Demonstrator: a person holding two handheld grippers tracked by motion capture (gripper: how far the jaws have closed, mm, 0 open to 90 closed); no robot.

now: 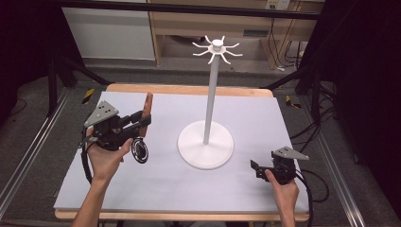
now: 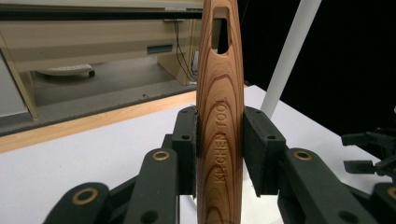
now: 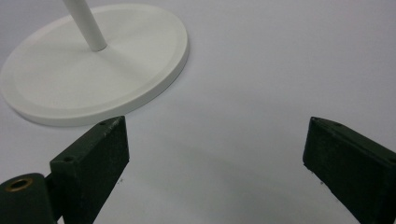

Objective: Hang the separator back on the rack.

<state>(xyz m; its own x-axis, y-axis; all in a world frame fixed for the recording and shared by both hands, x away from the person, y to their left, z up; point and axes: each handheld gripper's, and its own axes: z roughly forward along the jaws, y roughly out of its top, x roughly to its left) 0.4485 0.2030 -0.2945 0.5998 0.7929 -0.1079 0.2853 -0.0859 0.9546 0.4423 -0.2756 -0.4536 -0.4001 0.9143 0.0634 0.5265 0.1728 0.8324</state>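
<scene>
My left gripper [image 1: 143, 121] is shut on a wooden kitchen tool [image 1: 148, 106] and holds it above the table's left side. In the left gripper view the grained handle [image 2: 219, 107], stamped KITCHEN TOOL, stands upright between the pads, with a hanging hole near its top. The tool's round black end [image 1: 139, 151] hangs below the hand. A white stand [image 1: 211, 94] with a round base [image 1: 205, 146] and hooks [image 1: 217, 48] at its top rises mid-table. My right gripper [image 1: 256, 168] rests low at the front right, open, with bare table between its jaws [image 3: 215, 154].
A pale grey mat [image 1: 165, 189] covers the wooden table [image 1: 189, 89]. The stand's base [image 3: 93, 60] lies just ahead and left of the right gripper's jaws. The stand's pole [image 2: 289, 51] and the other gripper [image 2: 373, 156] appear to the right in the left gripper view. Wooden furniture stands behind the table.
</scene>
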